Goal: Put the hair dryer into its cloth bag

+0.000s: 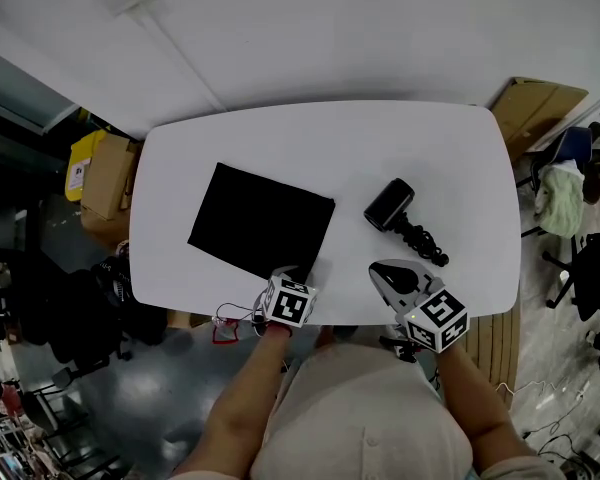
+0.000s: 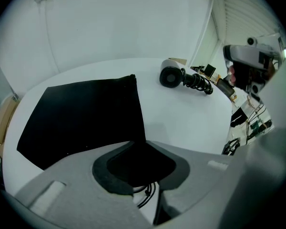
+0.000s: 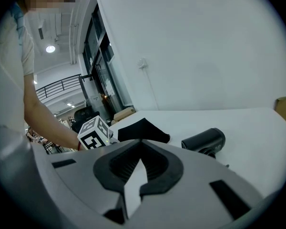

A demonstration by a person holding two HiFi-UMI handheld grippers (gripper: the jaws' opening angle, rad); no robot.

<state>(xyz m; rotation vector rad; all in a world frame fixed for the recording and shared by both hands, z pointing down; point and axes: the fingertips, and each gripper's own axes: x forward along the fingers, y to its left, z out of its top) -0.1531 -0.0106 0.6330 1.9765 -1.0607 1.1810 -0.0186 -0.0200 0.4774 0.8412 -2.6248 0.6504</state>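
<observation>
Now, nearest, the left gripper [image 2: 138, 149] is pinched on the near corner of the cloth bag [image 1: 260, 220] on the worktop [image 1: 380, 138]. That corner is best raised gently, not dragged, so the opening can be found. Right of the cloth bag, the right gripper [image 3: 142, 149] is pressed together, empty. Farther right, the hair dryer [image 1: 392, 206] is seen. Counted: two grippers, one cloth bag, one hair dryer.
</observation>
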